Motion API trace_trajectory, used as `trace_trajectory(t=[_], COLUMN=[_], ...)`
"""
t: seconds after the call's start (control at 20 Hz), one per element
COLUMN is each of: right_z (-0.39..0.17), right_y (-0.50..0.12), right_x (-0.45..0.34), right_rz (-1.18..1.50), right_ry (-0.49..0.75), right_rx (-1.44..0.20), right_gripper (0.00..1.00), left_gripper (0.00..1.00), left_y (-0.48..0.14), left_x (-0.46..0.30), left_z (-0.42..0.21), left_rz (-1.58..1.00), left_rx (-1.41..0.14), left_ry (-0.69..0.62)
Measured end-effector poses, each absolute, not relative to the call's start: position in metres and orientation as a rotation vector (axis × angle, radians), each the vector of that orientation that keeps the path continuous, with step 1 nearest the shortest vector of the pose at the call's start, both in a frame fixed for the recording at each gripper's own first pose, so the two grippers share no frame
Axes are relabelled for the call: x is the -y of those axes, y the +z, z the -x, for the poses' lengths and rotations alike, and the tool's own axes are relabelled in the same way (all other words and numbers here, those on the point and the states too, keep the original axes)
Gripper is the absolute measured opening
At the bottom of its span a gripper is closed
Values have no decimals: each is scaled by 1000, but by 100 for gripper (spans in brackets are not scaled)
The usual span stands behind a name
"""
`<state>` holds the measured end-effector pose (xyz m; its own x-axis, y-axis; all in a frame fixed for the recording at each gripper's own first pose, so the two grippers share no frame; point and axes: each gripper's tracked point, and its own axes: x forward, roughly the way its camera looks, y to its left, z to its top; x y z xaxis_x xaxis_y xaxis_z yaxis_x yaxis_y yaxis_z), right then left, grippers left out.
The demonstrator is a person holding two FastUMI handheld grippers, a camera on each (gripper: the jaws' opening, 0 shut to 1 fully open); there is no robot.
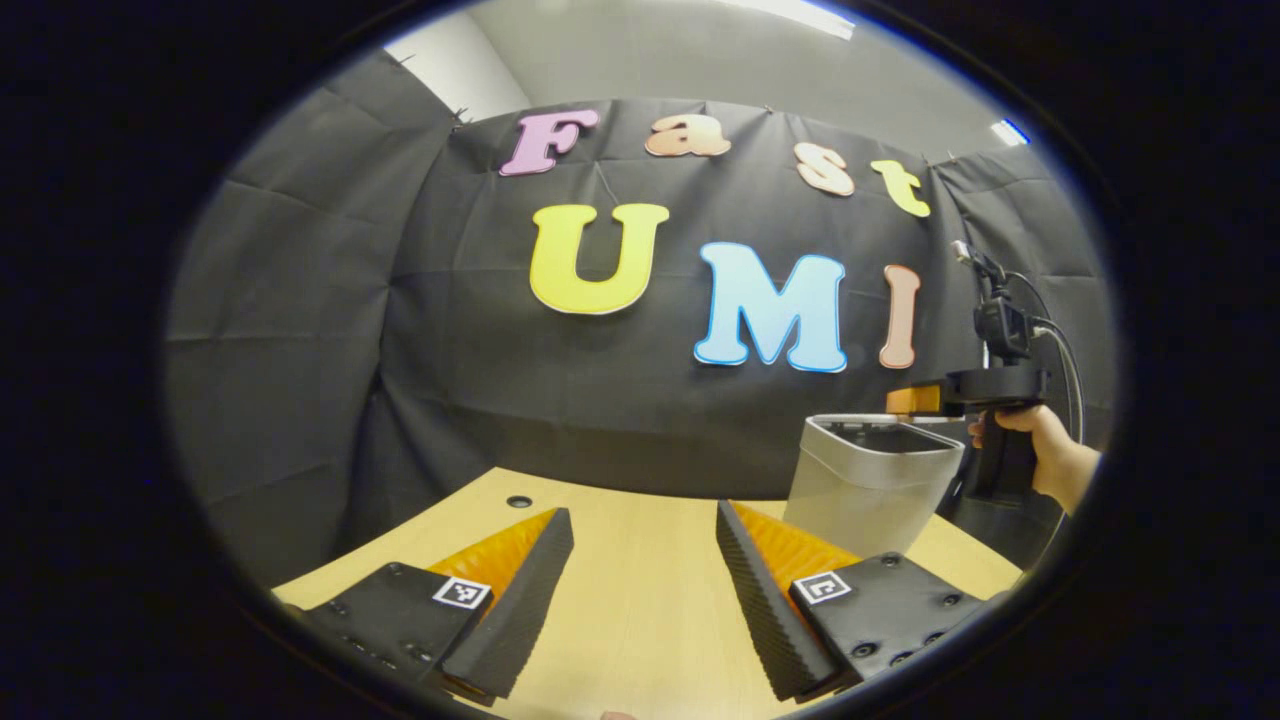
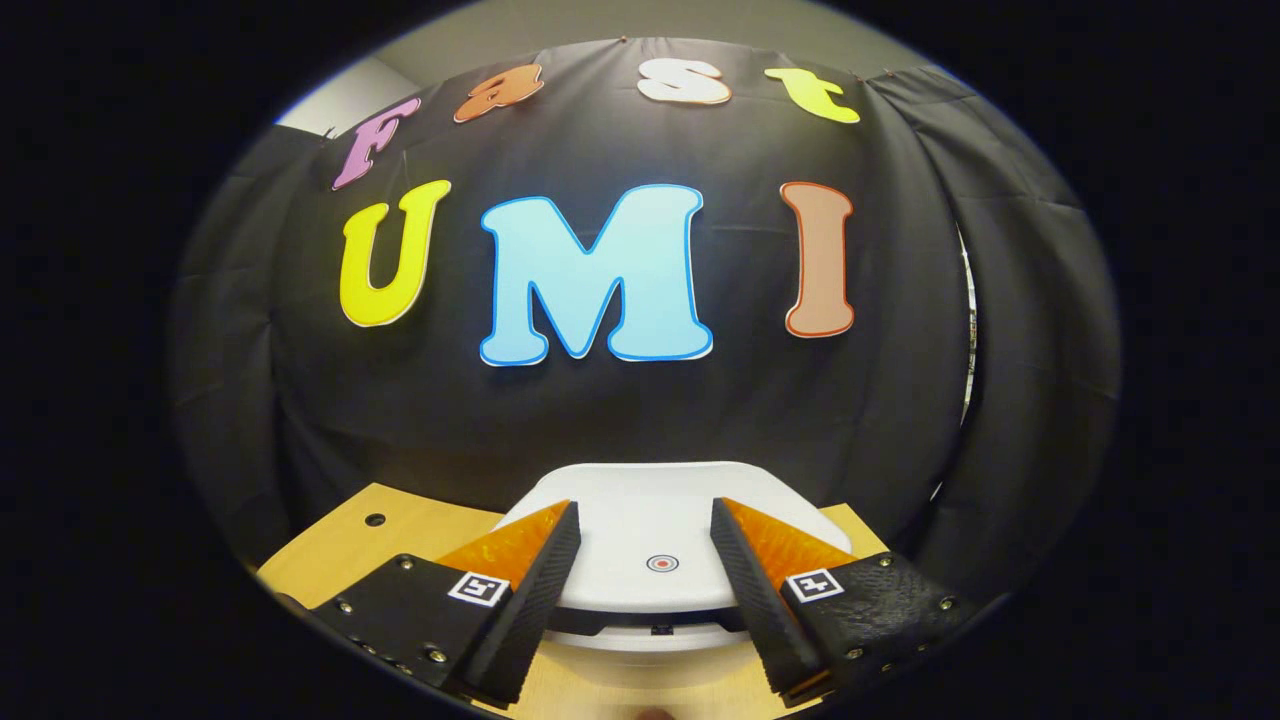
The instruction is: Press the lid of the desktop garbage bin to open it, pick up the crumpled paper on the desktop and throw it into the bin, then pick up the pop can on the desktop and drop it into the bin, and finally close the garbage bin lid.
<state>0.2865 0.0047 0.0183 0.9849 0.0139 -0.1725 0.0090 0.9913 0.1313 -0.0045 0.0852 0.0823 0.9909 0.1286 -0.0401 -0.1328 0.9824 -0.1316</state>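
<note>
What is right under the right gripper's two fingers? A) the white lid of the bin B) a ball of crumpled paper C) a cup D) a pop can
A: in the right gripper view, the open right gripper points over the bin's white lid, which has a small round target mark between the fingers.

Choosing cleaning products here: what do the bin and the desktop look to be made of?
Bin: probably plastic. Its grey wall looks smooth with a dull sheen, and its white lid in the right gripper view looks matte and moulded, with a small round target mark. Desktop: pale wood-look surface, likely laminate, since it looks flat and even with only faint grain and a round cable hole; solid wood cannot be ruled out.
</note>
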Motion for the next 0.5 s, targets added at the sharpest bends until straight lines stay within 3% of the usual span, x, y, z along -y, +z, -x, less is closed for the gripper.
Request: trace_trajectory(t=[0.45,0.5], right_z=[-300,-299], right_y=[-6,-5], right_x=[-4,-5], right_rz=[-118,-102], right_ry=[-12,-14], right_rx=[-125,-113], right_gripper=[86,89], left_gripper=[96,96], left_y=[81,81], left_x=[-88,-89], left_z=[4,4], left_rz=[127,127], left_rx=[-41,-42], left_ry=[142,142])
